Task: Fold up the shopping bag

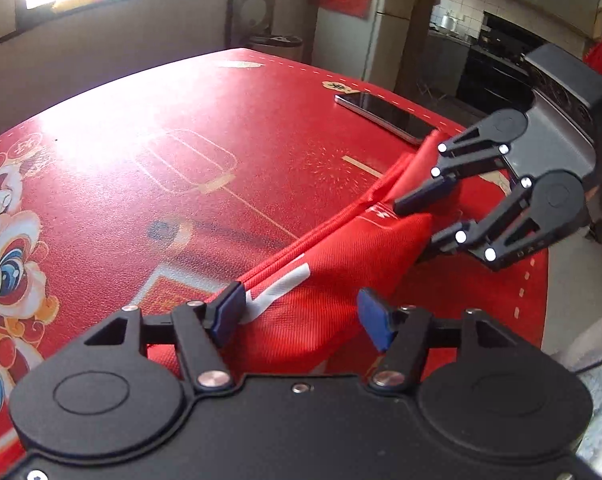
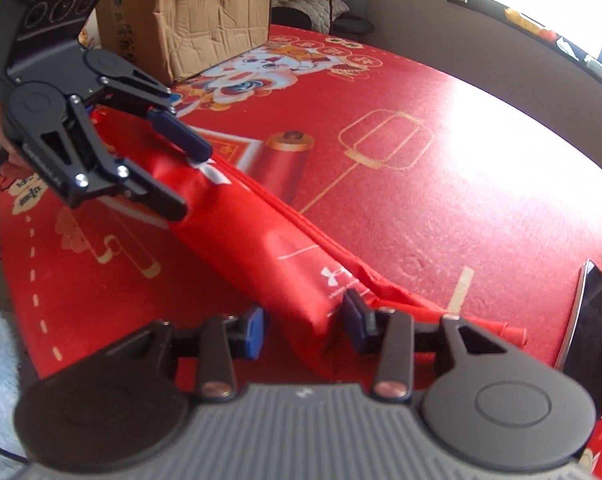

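The red woven shopping bag (image 1: 333, 264) (image 2: 261, 236) lies on the table as a long, narrow folded strip with white printed markings. Its layered edges run along one long side, and one end looks puffed.

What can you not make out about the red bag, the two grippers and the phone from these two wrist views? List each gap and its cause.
- Shopping bag: near end hidden behind the left gripper body, left wrist view.
- Contact: whether the right gripper pads press the bag is unclear; both grippers look open around it.
- Bag print: too small and blurred to read.
- Phone: cut off by the right wrist view's edge; screen is dark.
- Bag handles: not distinguishable in the bunched folds.
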Demonstrator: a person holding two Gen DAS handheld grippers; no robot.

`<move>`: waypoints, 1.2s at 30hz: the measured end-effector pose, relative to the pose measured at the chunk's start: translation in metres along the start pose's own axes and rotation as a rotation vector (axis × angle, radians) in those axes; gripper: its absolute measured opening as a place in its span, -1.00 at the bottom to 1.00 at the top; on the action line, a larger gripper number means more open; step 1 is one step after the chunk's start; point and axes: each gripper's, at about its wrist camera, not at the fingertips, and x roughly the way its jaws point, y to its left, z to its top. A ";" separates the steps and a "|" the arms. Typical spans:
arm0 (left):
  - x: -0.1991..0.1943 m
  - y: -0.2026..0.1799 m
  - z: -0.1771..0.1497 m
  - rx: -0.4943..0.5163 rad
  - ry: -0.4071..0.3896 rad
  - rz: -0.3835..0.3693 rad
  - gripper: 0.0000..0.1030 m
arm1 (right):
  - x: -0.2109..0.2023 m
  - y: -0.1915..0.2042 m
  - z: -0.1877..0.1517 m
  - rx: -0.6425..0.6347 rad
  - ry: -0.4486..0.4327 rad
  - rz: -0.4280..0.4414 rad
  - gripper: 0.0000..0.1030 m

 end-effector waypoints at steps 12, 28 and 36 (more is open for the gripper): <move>0.033 -0.076 0.022 0.199 -0.002 0.061 0.30 | 0.001 -0.003 0.005 -0.046 0.038 0.053 -0.17; 0.038 -0.058 0.012 0.017 -0.001 0.050 0.57 | 0.001 0.006 -0.002 -0.090 0.029 0.024 -0.13; 0.045 -0.049 0.011 -0.017 -0.004 0.020 0.69 | 0.004 0.009 -0.001 -0.112 0.029 0.016 -0.11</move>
